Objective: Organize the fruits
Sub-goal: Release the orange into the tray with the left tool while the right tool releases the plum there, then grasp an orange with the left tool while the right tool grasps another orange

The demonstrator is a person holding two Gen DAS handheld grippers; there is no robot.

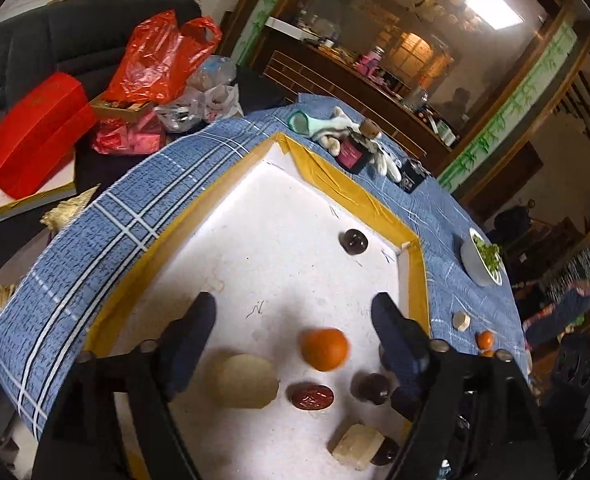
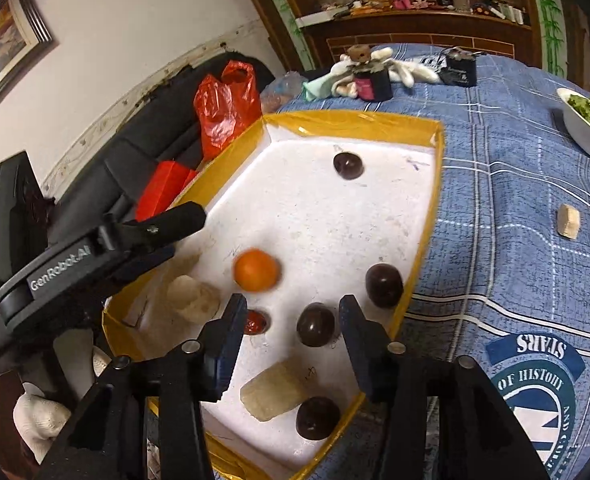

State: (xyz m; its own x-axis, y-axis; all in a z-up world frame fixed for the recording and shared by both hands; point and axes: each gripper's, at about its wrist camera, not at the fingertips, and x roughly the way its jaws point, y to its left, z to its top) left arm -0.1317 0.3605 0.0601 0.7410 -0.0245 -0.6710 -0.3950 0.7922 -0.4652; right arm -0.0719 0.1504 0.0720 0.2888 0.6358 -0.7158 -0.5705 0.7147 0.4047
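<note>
Currently the orange (image 2: 256,269) is lying blurred mid-tray (image 2: 435,216), seemingly just released; both the left gripper (image 1: 293,324) and right gripper (image 2: 291,312) are hanging with jaws apart, holding nothing. Collecting appears underway: pieces are still sitting outside on the cloth (image 2: 515,240), so next calls for reaching past the tray's right edge.

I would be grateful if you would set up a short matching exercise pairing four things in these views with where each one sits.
Things:
1. orange
2. white bowl of greens
3. red plastic bag
4. pale chunk

Places:
A. alone on the blue cloth, outside the tray
B. on the dark sofa beyond the table
C. inside the white tray
D. at the far right edge of the blue tablecloth

Pairs: 1-C, 2-D, 3-B, 4-A
</note>
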